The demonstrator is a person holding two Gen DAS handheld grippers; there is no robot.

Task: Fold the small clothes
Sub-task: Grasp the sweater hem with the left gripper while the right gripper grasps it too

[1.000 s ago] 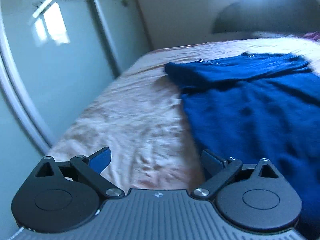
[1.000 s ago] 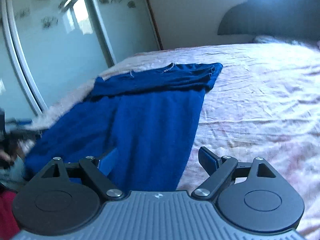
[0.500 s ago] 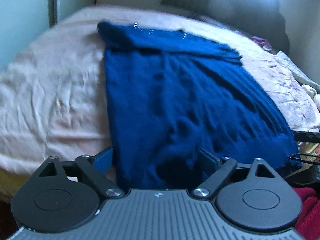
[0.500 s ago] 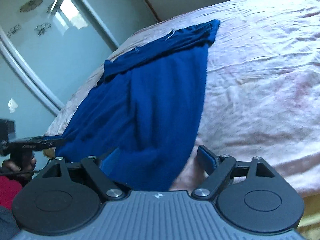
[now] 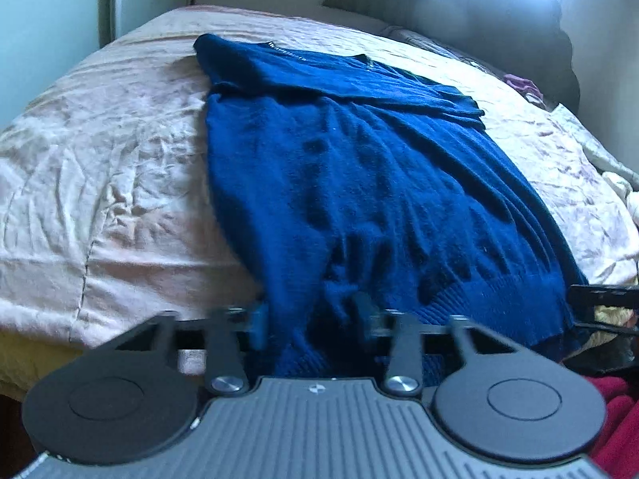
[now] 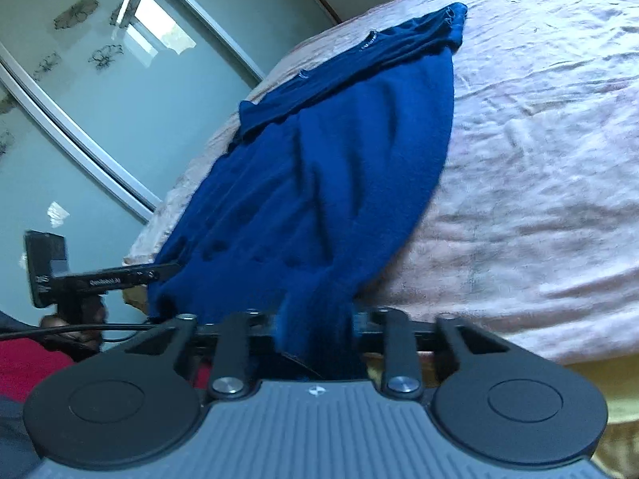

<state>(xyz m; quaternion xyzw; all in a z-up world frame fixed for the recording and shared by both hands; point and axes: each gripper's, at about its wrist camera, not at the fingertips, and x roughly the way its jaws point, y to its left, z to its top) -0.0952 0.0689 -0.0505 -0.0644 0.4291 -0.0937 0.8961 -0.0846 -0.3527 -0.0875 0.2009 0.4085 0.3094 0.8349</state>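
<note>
A dark blue knitted sweater lies flat on the pink bedspread, neck end far, ribbed hem hanging over the near bed edge. My left gripper sits at the hem's left part, jaws closing, with bunched knit filling the gap between the fingers. In the right wrist view the same sweater runs away from me. My right gripper is at the hem's right corner, jaws closing, with a gathered fold of cloth pinched between the fingers.
Sliding wardrobe doors stand along the bed's left side. A padded headboard and loose clothes are at the far end. Red fabric lies below the bed edge. A hand holds the other tool at the left.
Both grippers tipped down toward the near bed edge and went from wide open to closed around the sweater's hem. The cloth now bunches between each pair of fingers.
</note>
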